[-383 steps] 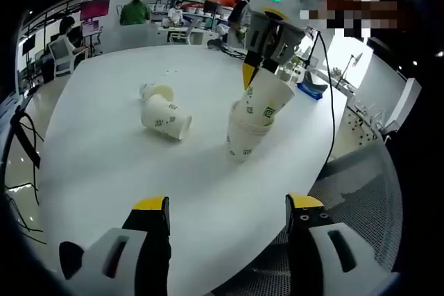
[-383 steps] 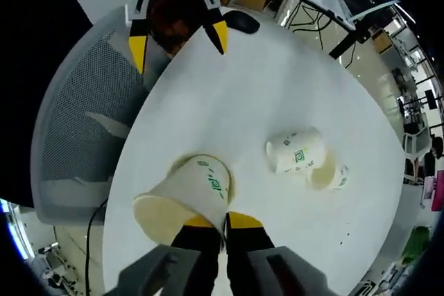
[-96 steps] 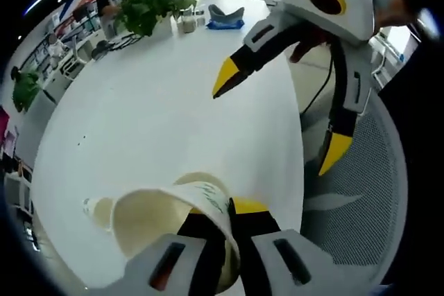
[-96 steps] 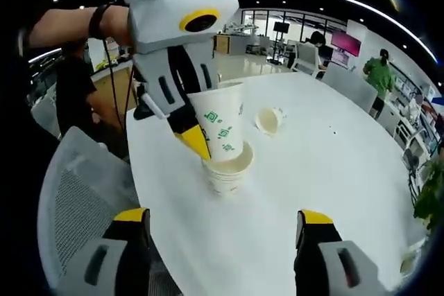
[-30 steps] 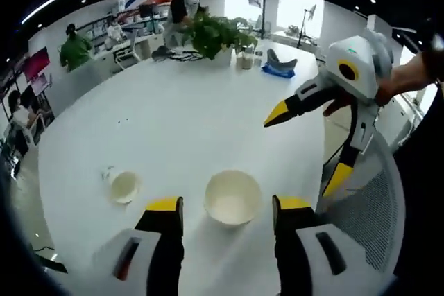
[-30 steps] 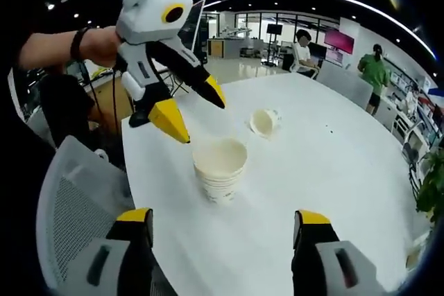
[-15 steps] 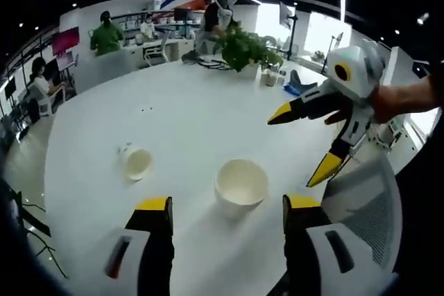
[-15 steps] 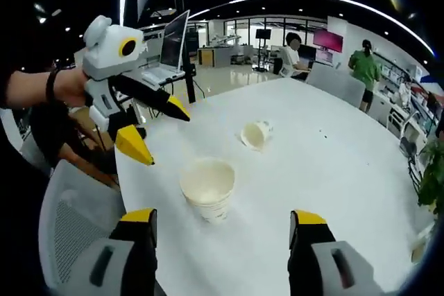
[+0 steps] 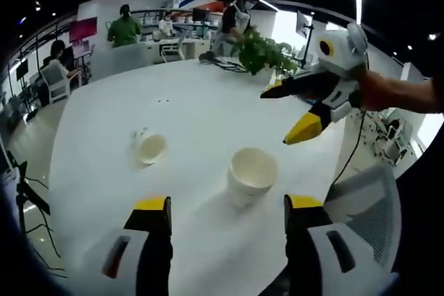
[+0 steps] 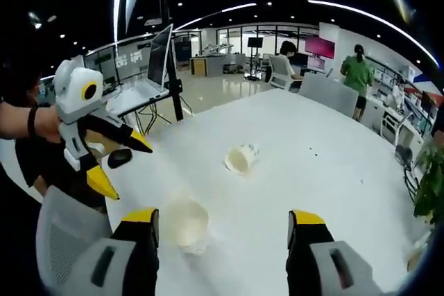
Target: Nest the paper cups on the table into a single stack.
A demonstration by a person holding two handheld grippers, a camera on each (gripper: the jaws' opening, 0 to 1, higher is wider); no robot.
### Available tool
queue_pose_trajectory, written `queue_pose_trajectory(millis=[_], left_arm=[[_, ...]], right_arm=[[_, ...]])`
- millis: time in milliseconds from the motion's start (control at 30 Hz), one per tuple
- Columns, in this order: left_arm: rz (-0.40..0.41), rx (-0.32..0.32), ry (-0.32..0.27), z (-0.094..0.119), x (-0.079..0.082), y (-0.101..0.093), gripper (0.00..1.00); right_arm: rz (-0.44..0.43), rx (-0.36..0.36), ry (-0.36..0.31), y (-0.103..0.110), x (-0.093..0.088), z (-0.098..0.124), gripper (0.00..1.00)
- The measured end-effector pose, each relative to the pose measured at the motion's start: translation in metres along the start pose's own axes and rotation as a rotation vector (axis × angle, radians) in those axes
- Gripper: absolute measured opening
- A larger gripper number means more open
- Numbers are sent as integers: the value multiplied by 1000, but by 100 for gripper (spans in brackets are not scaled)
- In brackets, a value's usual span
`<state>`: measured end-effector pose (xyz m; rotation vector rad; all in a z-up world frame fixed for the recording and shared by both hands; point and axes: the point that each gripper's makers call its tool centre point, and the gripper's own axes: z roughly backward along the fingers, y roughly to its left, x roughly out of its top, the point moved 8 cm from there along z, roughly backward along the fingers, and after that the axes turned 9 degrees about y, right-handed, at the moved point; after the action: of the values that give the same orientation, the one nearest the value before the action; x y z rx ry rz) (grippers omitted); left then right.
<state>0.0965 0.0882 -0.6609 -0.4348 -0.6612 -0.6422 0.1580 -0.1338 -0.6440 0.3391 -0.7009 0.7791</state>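
Upright cup stack (image 9: pixel 252 173) on the table (image 9: pixel 194 116), a lone tipped cup (image 9: pixel 150 148) well apart to its left.

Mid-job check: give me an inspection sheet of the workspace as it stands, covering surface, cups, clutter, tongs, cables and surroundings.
Surface: white table, bare around the cups.
Job's things: upright stack of paper cups, also in the right gripper view; one loose paper cup lies on its side, apart from the stack, not yet nested.
Clutter: potted plant and a blue item at the far edge.
Grippers: left tongs open, empty; right tongs open, empty; both held back from the cups.
Cables: one cable hangs from the right tongs off the table edge.
Surroundings: mesh chair, a laptop on a stand, open office with people at desks.
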Motion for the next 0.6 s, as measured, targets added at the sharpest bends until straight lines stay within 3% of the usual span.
queue_pose_trajectory(millis=[333, 600], left_arm=[[40, 17, -17, 8, -16, -1, 66], [88, 42, -56, 13, -22, 4, 68]], right_arm=[[-49, -26, -36, -23, 32, -18, 75], [-67, -16, -27, -32, 40, -40, 75]])
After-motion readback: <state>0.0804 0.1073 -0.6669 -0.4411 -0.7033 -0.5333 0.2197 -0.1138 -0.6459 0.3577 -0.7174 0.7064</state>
